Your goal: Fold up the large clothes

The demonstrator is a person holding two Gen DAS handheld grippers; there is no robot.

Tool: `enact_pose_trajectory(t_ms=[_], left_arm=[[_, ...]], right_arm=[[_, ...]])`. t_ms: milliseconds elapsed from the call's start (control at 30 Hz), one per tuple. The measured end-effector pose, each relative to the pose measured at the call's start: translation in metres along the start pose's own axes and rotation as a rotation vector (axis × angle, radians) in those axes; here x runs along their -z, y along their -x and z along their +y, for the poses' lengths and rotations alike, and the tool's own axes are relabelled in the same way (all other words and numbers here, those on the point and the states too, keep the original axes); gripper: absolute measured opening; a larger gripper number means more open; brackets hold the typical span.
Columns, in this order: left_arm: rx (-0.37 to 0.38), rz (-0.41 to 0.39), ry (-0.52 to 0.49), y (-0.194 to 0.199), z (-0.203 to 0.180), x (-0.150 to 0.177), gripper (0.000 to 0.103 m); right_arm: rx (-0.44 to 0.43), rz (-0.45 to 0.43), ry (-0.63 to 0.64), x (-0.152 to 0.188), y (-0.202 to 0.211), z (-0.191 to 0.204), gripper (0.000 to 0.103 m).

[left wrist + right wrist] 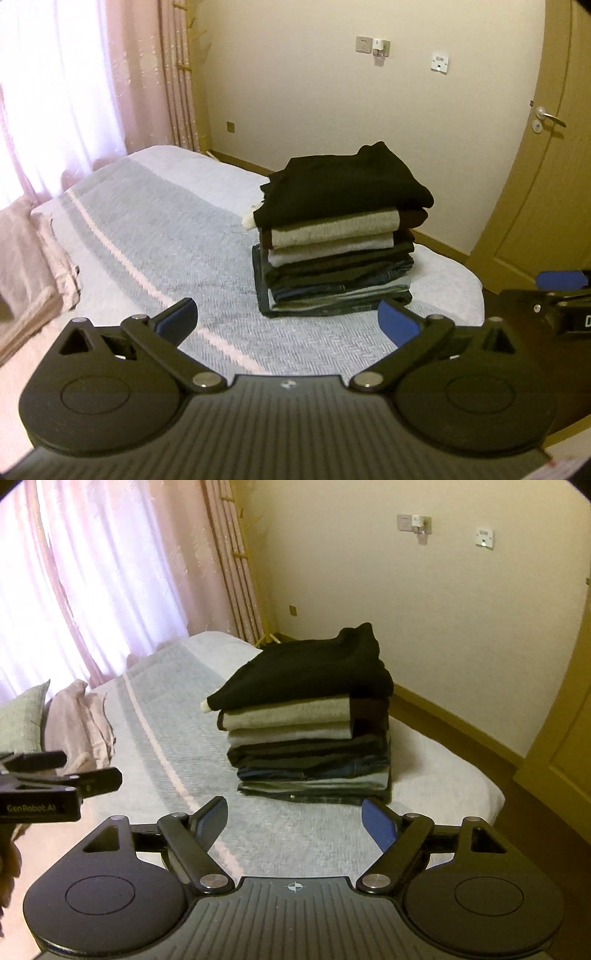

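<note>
A tall stack of folded clothes [338, 243] [310, 731] stands on the bed [155, 236] [177, 738], near its far right corner. A black garment [347, 184] [314, 672] lies on top, over grey, brown and denim pieces. My left gripper [290, 317] hovers open above the bedspread, a short way in front of the stack, with nothing between its blue pads. My right gripper [293, 819] is likewise open and empty, just short of the stack's base. Each gripper shows at the other view's edge: the right gripper [554, 291] and the left gripper [55, 779].
Pink curtains [74, 92] [110, 572] hang along the left. A pink pillow [81, 723] and a grey-green cushion [22, 716] lie at the bed's head. A door [546, 147] stands to the right, the wall [332, 92] with switches behind. Wooden floor borders the bed's right edge.
</note>
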State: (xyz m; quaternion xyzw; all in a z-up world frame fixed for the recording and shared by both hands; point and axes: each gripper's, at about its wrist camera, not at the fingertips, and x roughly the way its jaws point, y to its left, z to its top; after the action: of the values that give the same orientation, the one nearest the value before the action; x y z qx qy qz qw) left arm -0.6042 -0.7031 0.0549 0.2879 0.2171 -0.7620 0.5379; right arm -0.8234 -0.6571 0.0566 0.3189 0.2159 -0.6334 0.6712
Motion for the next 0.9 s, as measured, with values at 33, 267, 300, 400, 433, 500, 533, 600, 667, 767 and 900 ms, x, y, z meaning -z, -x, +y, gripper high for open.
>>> enact_pose_trajectory(t_ms=[33,267,300,400,433,500,533,600,667,767,900], left_arm=[[-0.003,0.000,0.007,0.003,0.000,0.002,0.102],[0.001,-0.003,0.043,0.025,-0.001,0.011,0.102],[0.003,-0.003,0.043,0.027,-0.002,0.012,0.102],[0.007,-0.006,0.039,0.031,-0.003,0.013,0.102],[0.006,-0.009,0.040,0.031,-0.004,0.014,0.102],[0.006,-0.010,0.038,0.033,-0.005,0.015,0.102],[0.007,-0.008,0.039,0.033,-0.005,0.015,0.102],[0.006,-0.005,0.037,0.034,-0.007,0.017,0.102],[0.005,-0.001,0.038,0.034,-0.008,0.019,0.102],[0.001,0.008,0.039,0.032,-0.009,0.020,0.102],[-0.003,0.000,0.050,0.034,-0.010,0.023,0.102]], right_arm=[[0.000,-0.002,-0.002,0.003,0.005,0.002,0.077],[0.012,-0.002,-0.006,0.017,0.026,0.009,0.078],[0.010,0.000,-0.005,0.019,0.029,0.011,0.078],[0.012,0.004,-0.002,0.025,0.033,0.015,0.078],[0.013,0.005,-0.005,0.027,0.033,0.015,0.078],[0.012,0.009,-0.011,0.029,0.034,0.016,0.078],[0.010,0.011,-0.010,0.030,0.034,0.017,0.078],[0.013,0.014,-0.009,0.033,0.035,0.018,0.078],[0.013,0.017,-0.013,0.035,0.036,0.018,0.078],[0.017,0.023,-0.017,0.038,0.037,0.017,0.078],[0.018,0.024,-0.016,0.040,0.038,0.016,0.078]])
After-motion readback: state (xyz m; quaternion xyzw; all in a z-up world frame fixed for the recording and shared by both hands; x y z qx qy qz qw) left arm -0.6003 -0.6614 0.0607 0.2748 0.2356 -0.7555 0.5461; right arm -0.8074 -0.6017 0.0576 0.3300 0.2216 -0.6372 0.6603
